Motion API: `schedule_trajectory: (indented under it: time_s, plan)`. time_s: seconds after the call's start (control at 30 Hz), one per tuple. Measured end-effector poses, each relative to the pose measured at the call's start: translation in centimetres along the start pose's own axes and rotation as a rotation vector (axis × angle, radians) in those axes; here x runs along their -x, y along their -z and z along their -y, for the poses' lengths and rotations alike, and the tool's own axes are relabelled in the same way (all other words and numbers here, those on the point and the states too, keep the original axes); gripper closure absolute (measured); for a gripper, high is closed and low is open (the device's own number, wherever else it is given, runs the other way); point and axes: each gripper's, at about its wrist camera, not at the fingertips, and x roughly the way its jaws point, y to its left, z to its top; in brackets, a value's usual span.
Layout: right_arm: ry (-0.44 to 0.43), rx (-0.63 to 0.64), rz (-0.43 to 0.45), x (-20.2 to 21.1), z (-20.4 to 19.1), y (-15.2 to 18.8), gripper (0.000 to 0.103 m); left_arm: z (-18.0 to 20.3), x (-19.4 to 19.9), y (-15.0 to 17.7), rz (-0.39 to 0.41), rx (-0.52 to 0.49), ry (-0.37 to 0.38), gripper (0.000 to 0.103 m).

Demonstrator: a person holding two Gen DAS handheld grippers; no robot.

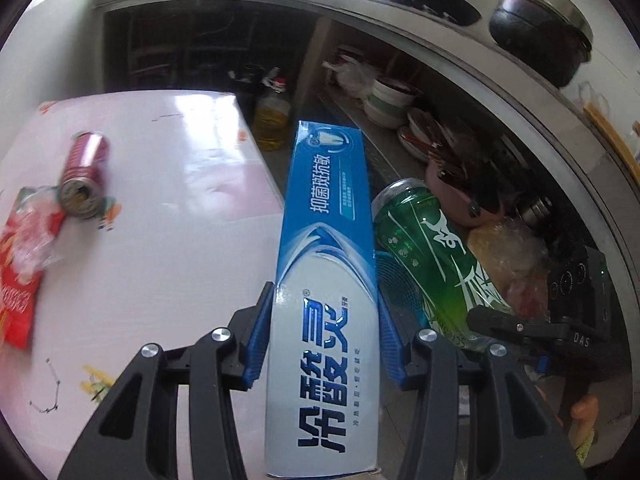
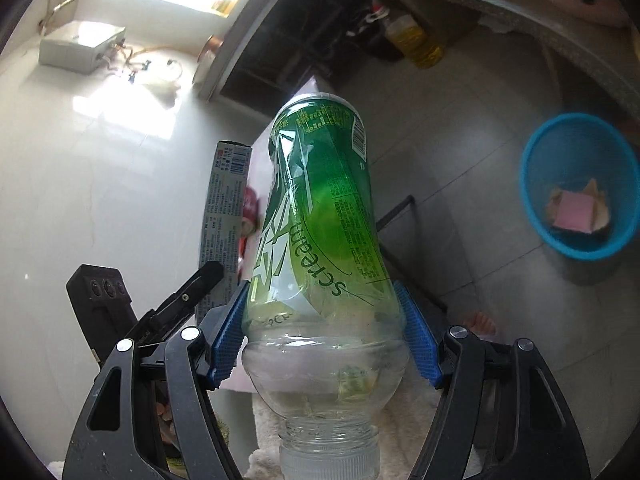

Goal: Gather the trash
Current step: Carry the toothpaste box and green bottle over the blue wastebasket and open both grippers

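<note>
- Tongs on the left (image 1: 326, 344) clenched a blue and white toothpaste box (image 1: 326, 280), printed with large Chinese characters, held above the table (image 1: 168, 248) edge.
- Right tongs (image 2: 324, 324) grasped a green bottle (image 2: 324, 208) reading "scream" (cap toward the camera).
- A red can (image 1: 84, 174) lay on the table, touching a red wrapper (image 1: 24, 256).
- A blue basket (image 2: 580, 184) stood on the floor, holding paper scraps.

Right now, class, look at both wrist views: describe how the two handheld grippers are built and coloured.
The left gripper and right gripper match: black plastic linkage arms with cut-out slots and round silver pivot bolts, ending in blue ribbed pads. Seen from the left wrist, the right gripper's black body bears white "DAS" lettering. No sleeves show.
</note>
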Motion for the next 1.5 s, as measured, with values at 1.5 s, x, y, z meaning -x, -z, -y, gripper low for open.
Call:
schedule_trajectory:
  time_s: [1.5]
  plan:
    - [0.443, -0.109, 0.178, -2.1, 14.9, -1.2, 0.027, 8.2, -15.2, -5.8, -0.27, -0.122, 0.126, 0.021]
